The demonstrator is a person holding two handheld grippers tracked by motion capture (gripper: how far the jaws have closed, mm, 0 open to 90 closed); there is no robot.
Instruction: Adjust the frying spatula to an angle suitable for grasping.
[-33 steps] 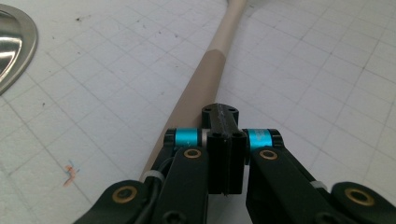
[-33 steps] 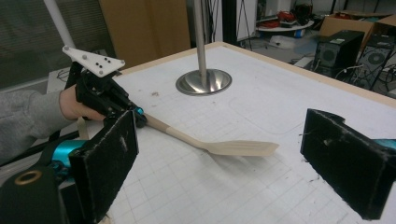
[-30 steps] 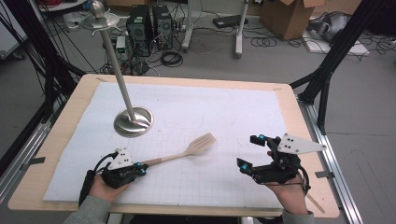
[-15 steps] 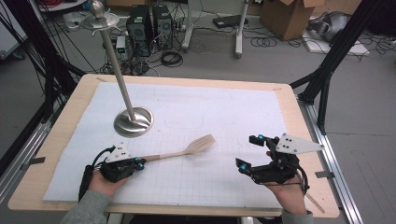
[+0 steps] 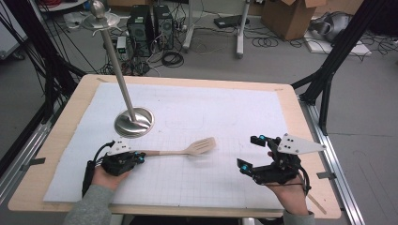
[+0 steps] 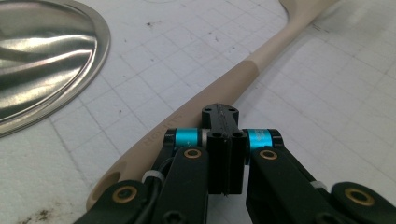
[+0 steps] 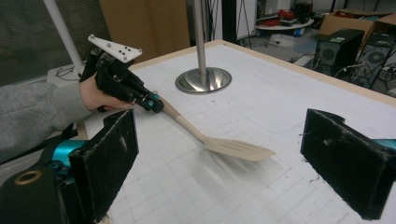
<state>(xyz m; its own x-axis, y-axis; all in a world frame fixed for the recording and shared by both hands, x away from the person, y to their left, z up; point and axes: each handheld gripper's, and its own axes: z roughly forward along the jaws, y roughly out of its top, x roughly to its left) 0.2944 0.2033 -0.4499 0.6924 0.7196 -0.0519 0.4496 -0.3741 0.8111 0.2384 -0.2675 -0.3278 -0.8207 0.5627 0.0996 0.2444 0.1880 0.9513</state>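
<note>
Spatula (image 5: 187, 150): pale and slotted, its handle end clamped in the left gripper, its blade pointing away from it over the white mat, between the two grippers.
Left gripper (image 5: 136, 156): jaws pressed together on the spatula handle; in the left gripper view the handle (image 6: 196, 112) runs out from under the closed jaws.
Right gripper (image 5: 251, 154): jaws wide apart, nothing between them, well to the side of the spatula blade.
Mat (image 5: 225, 112): gridded, under both grippers.
Metal stand (image 5: 134, 123): round base just beyond the left gripper, pole leaning upward.
</note>
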